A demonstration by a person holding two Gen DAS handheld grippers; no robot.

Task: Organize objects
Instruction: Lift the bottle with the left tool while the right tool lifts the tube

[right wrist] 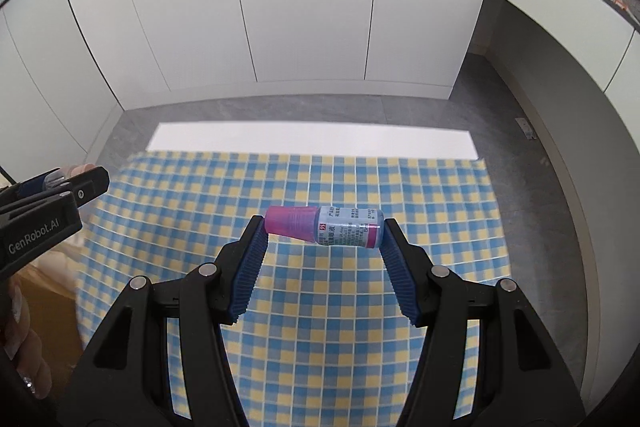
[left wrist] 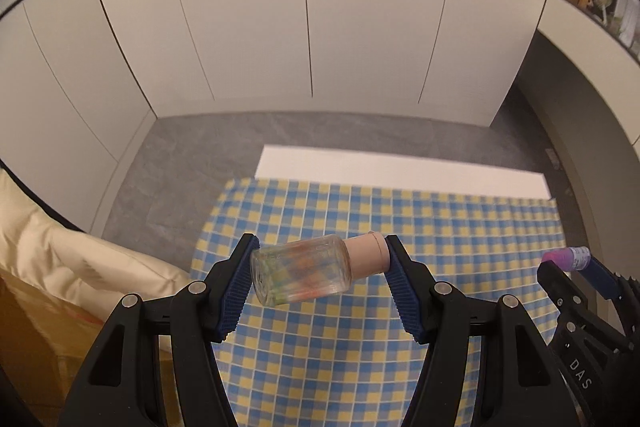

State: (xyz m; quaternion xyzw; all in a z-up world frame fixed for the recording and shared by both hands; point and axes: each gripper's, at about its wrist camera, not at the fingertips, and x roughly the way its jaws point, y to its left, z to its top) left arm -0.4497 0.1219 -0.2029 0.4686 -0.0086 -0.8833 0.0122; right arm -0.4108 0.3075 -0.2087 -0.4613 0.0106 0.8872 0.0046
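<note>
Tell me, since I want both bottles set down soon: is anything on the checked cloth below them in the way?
Nothing visible. The left tongs hold the clear bottle and the right tongs the pink-capped bottle above the checked cloth, whose visible part is bare.

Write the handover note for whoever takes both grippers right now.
Left gripper: shut on the clear glass bottle, gripped end to end, base on one pad, beige cap on the other, lying sideways in the air.
Right gripper: shut on the small dropper bottle, also end to end, pink cap toward the left pad.
Both are held above the checkered cloth, clear of it.
Done: both bottles picked up.
Left: set each down where it belongs; no destination shows in these views.
</note>
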